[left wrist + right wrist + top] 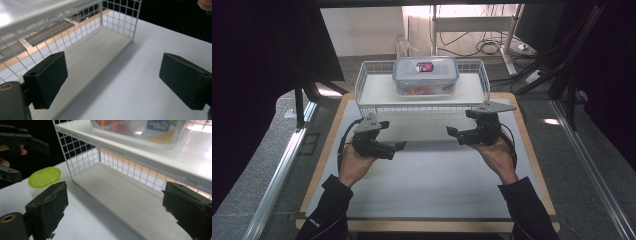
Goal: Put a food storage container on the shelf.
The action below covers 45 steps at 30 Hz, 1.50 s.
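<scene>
A clear food container [425,75] with a blue-rimmed lid stands on the top shelf of a white wire rack [371,98] at the back of the table. My left gripper [393,135] hovers just in front of the rack's left end, open with nothing between its jaws [112,77]. At the rack's right end my right gripper [460,123] is also open and empty [115,207]. Both point inward toward the rack's lower shelf [130,195]. The container's underside [140,130] sits above it in the right gripper view.
A small tub with a lime-green lid [45,176] sits on the table by the rack's left end, close to the left gripper [22,142]. The white mat [427,175] reaches to the wooden table edge. Cables and a metal stand lie behind the table.
</scene>
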Motion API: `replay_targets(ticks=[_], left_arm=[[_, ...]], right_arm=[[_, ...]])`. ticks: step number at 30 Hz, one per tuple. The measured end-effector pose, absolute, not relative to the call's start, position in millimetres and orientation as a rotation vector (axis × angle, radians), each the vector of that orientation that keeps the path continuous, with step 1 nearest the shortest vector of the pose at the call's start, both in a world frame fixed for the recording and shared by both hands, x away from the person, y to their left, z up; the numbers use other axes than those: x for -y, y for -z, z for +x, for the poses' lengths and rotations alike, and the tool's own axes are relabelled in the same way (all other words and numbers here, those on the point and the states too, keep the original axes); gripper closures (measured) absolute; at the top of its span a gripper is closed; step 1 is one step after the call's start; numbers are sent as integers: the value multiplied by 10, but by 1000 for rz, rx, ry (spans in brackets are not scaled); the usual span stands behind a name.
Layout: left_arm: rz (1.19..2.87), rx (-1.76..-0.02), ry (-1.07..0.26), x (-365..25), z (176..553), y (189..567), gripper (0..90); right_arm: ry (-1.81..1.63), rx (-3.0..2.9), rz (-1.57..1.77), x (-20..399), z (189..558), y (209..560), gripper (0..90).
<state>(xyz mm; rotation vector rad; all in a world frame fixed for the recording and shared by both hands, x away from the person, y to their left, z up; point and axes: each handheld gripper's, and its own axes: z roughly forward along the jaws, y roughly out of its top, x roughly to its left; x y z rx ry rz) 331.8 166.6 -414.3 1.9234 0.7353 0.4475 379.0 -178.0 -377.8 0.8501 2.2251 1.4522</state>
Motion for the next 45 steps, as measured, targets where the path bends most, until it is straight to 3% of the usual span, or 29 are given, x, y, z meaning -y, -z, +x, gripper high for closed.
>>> replay_targets(ticks=[8, 24, 45], left_arm=[[1892, -725, -466, -1691, 3053, 4298, 51], [1876, -712, -461, -1632, 2714, 4714, 23], [2044, -784, -417, -1595, 2590, 5056, 25]], right_arm=[[-1420, -2283, 846, 1841, 3588, 3924, 0], [-1374, -2310, 833, 1905, 3244, 4311, 0], [-1249, -2372, 885, 2021, 2997, 4865, 10]])
